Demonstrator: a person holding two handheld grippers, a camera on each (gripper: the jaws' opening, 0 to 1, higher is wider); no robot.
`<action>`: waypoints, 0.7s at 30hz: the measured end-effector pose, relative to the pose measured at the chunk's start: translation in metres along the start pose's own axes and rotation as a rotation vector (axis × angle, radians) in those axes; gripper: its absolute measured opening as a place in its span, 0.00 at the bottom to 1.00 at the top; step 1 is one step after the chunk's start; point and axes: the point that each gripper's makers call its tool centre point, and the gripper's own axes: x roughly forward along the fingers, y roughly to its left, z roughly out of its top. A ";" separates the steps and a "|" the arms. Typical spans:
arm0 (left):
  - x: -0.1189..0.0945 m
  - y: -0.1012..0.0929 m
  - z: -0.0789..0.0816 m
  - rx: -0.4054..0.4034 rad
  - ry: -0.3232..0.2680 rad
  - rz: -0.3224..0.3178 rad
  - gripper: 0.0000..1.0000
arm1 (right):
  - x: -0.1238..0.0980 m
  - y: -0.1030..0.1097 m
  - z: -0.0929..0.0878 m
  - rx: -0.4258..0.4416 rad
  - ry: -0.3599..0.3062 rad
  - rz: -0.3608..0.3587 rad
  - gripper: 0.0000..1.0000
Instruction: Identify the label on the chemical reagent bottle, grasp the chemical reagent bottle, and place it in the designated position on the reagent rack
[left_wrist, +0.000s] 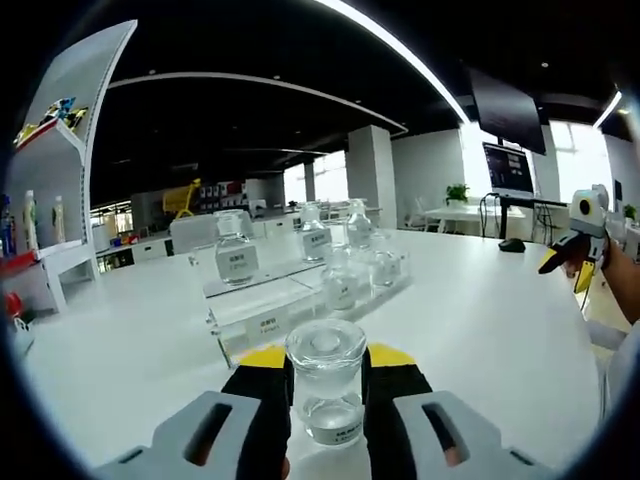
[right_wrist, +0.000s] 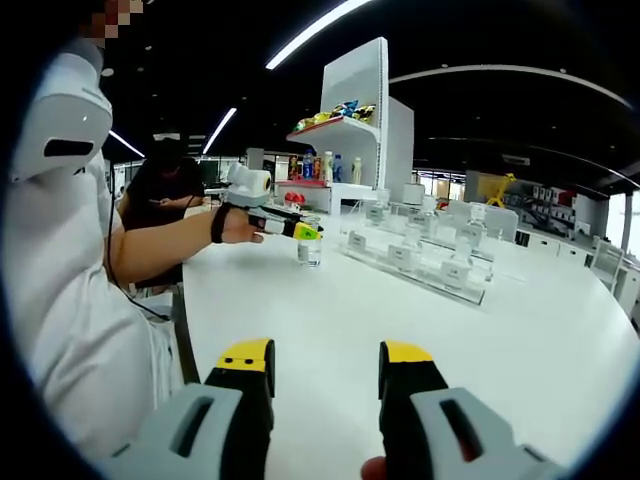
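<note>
Glass fills the foreground of the left gripper view: a small clear reagent bottle with a round glass stopper (left_wrist: 326, 385) stands on the white round table (left_wrist: 480, 320), and the left gripper (left_wrist: 326, 372), black-fingered with yellow tips, has its jaws closed against the bottle's two sides. A white label near the bottle's base is too small and blurred to read, and the fingers hide most of its flanks. Just beyond it lies the clear acrylic stepped reagent rack (left_wrist: 290, 300), carrying several more clear stoppered bottles with white labels whose print cannot be made out; the see-through tiers make it hard to tell which step each bottle stands on. At the right edge of that view the right gripper (left_wrist: 575, 262) is partly cut off. In the right gripper view its own jaws (right_wrist: 325, 365) stand wide apart above bare tabletop, holding nothing. Across the table a person's forearm reaches out with the left gripper around the same bottle (right_wrist: 310, 250), near the rack's end (right_wrist: 415, 262). Behind stands a white display shelf with coloured bottles (right_wrist: 350, 130).
</note>
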 end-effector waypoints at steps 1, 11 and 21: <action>0.000 0.000 0.000 -0.003 -0.001 -0.001 0.27 | 0.000 0.000 0.000 0.000 0.001 0.000 0.40; 0.000 0.000 0.000 -0.014 0.005 -0.005 0.26 | 0.000 -0.001 0.000 -0.003 0.004 0.002 0.40; -0.001 0.001 0.000 -0.029 0.003 0.004 0.25 | 0.000 -0.002 0.002 -0.007 0.000 -0.001 0.40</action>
